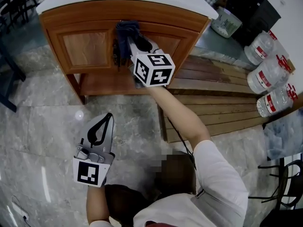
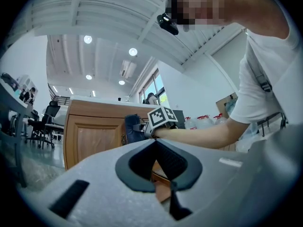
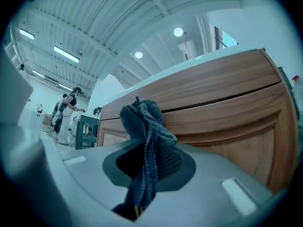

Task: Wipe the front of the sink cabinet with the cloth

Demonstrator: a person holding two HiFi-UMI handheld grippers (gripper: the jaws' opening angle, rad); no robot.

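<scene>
The wooden sink cabinet (image 1: 90, 46) with a white top stands ahead on the marble floor. My right gripper (image 1: 129, 40) is shut on a dark blue cloth (image 1: 127, 32), which presses against the cabinet front near the top of the doors. In the right gripper view the cloth (image 3: 144, 136) bunches out of the closed jaws in front of the cabinet (image 3: 222, 112). My left gripper (image 1: 105, 122) hangs low over the floor, shut and holding nothing. The left gripper view shows its tips (image 2: 155, 143) together, with the cabinet (image 2: 92, 131) and cloth (image 2: 134, 128) beyond.
A wooden slat pallet (image 1: 222, 98) lies right of the cabinet. Several large water bottles (image 1: 267, 74) lie at the far right beside a white basket (image 1: 226, 22) and a black bin. Dark chair legs (image 1: 7, 74) stand at the left.
</scene>
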